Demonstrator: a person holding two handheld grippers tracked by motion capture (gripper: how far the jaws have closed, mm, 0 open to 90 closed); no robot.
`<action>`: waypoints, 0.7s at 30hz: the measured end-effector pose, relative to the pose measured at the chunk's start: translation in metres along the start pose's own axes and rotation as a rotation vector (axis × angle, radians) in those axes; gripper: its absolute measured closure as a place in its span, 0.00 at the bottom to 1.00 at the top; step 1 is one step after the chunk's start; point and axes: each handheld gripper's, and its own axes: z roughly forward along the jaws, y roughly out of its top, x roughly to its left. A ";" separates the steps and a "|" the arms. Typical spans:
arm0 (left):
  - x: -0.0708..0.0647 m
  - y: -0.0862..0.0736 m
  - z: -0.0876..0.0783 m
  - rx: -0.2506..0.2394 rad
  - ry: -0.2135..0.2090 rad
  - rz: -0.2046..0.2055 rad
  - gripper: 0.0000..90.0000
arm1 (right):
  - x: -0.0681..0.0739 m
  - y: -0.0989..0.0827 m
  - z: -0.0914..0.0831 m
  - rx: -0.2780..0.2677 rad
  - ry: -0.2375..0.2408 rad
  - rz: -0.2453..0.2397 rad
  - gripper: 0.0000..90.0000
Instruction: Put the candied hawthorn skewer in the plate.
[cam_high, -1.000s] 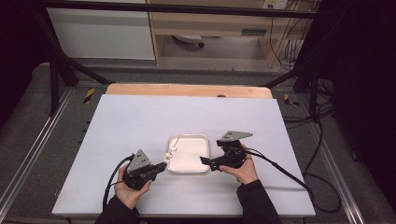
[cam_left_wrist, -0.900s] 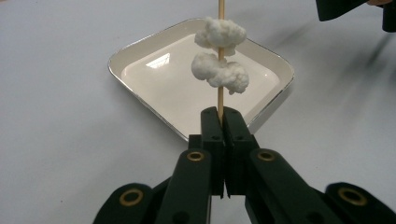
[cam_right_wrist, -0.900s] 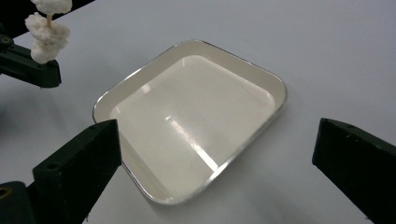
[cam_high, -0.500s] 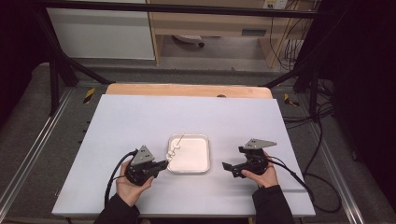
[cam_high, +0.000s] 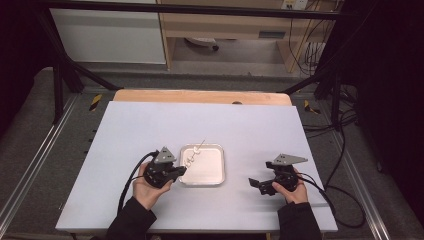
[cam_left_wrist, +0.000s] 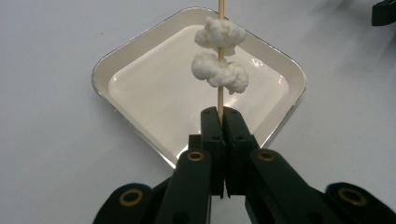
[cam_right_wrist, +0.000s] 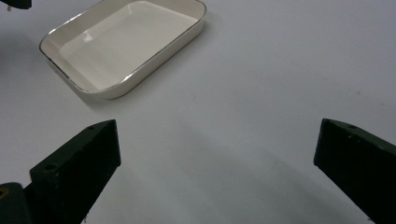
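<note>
My left gripper (cam_left_wrist: 223, 112) is shut on the lower end of a thin wooden skewer (cam_left_wrist: 219, 95). Two white fluffy pieces (cam_left_wrist: 219, 70) are threaded on the skewer, which slants up over a shallow cream tray (cam_left_wrist: 121, 60). In the high view the left gripper (cam_high: 183, 170) sits at the left edge of the tray (cam_high: 218, 170), and the skewer (cam_high: 199, 146) pokes past its far rim. My right gripper (cam_high: 255, 183) hovers to the right of the tray, apart from it. Its jaws stand wide open over bare table (cam_right_wrist: 215, 158), with nothing between them, and the tray (cam_right_wrist: 140, 74) lies ahead to the left.
The white tabletop (cam_high: 150, 125) has a wooden strip (cam_high: 200, 96) along its far edge. Cables trail from both grippers toward the front edge. Black frame legs and metal rails flank the table.
My right gripper has pulled away from the tray's right edge, moving right and toward the front edge. The left gripper has shifted slightly toward the tray with the skewer still in it.
</note>
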 end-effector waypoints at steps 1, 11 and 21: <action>-0.001 0.002 0.003 0.009 0.006 0.004 0.99 | 0.000 -0.001 -0.001 0.001 0.000 -0.004 0.01; -0.003 0.016 0.035 0.099 0.027 0.008 0.99 | -0.005 -0.010 -0.007 0.006 -0.012 0.006 0.01; -0.004 0.014 0.052 0.209 0.044 0.004 0.99 | -0.005 -0.010 -0.006 0.012 -0.008 0.012 0.01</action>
